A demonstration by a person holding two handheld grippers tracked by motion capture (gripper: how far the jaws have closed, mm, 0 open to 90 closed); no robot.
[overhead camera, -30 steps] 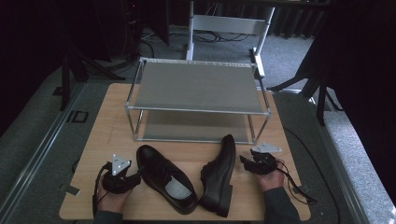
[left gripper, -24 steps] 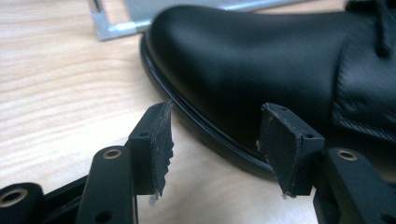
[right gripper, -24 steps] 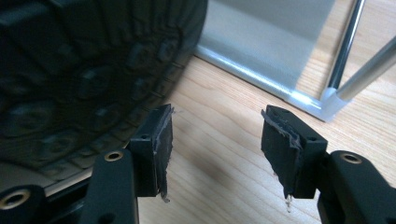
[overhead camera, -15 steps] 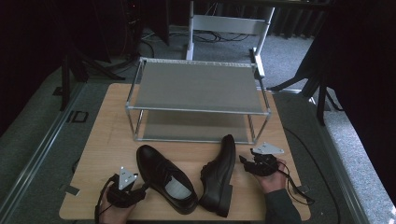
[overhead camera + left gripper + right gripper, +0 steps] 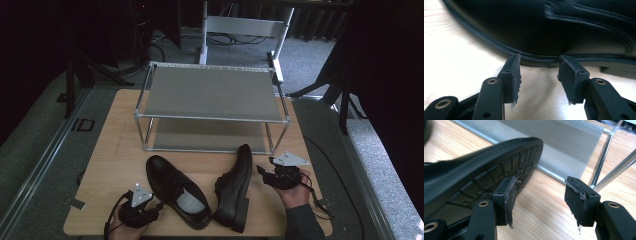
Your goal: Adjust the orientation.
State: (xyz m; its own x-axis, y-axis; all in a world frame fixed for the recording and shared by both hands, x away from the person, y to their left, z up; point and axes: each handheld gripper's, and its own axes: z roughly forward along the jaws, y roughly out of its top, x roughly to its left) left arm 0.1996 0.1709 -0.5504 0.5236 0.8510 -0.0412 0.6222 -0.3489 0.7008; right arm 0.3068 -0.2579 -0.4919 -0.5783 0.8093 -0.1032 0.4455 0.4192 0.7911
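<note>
At the left, the left gripper [image 5: 156, 208] lay low on the table [image 5: 115, 165], its jaws apart with nothing between them, though they had just been narrowing as they faced the side of the upright shoe [image 5: 177, 190]. Beside it, the other shoe [image 5: 235, 187] lay tipped on its side, sole toward the right gripper [image 5: 261, 171], whose jaws stood wide and empty just beside the sole. Behind both stood the rack [image 5: 212, 92]. The smooth, rounded leather looked likely to slip from a shallow pinch at the welt, and the tipped shoe could topple if the right jaw nudged its sole.
</note>
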